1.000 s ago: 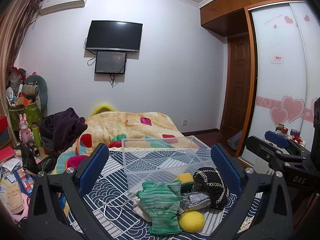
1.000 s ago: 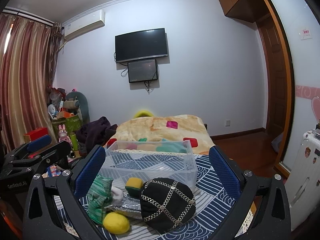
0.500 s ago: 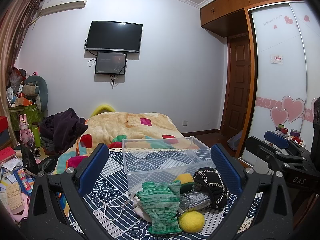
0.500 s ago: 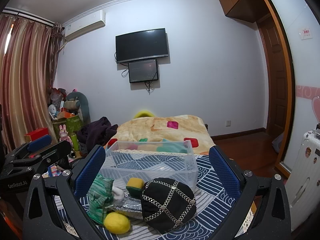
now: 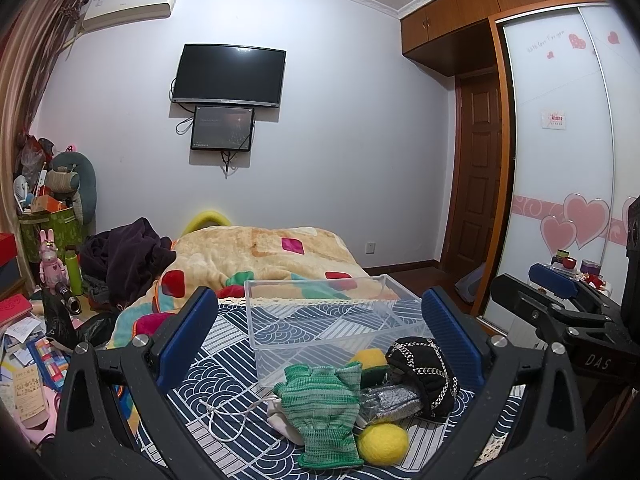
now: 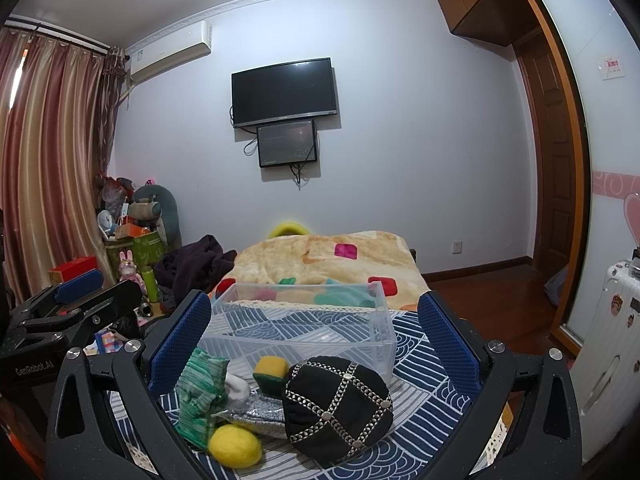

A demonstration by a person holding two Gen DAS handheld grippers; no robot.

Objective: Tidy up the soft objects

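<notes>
A pile of soft things lies on the blue patterned cloth (image 5: 224, 364) in front of a clear plastic bin (image 5: 320, 320). It holds a green knit glove (image 5: 320, 408), a yellow felt ball (image 5: 382, 442), a black cap with chain trim (image 5: 424, 372), a silver sparkly cloth (image 5: 388, 398), a yellow-green sponge (image 5: 366, 360) and a white pouch with a cord (image 5: 280, 416). My left gripper (image 5: 320, 328) is open and empty, above and behind the pile. My right gripper (image 6: 316, 332) is open and empty over the cap (image 6: 336, 404), ball (image 6: 234, 446), glove (image 6: 200, 392) and bin (image 6: 300, 320).
A beige blanket with coloured squares (image 5: 260, 256) covers the bed behind the bin. Dark clothes (image 5: 128, 252) and cluttered boxes and toys (image 5: 48, 240) stand at the left. A wardrobe with sliding doors (image 5: 560, 160) and a white suitcase (image 6: 604, 340) are at the right.
</notes>
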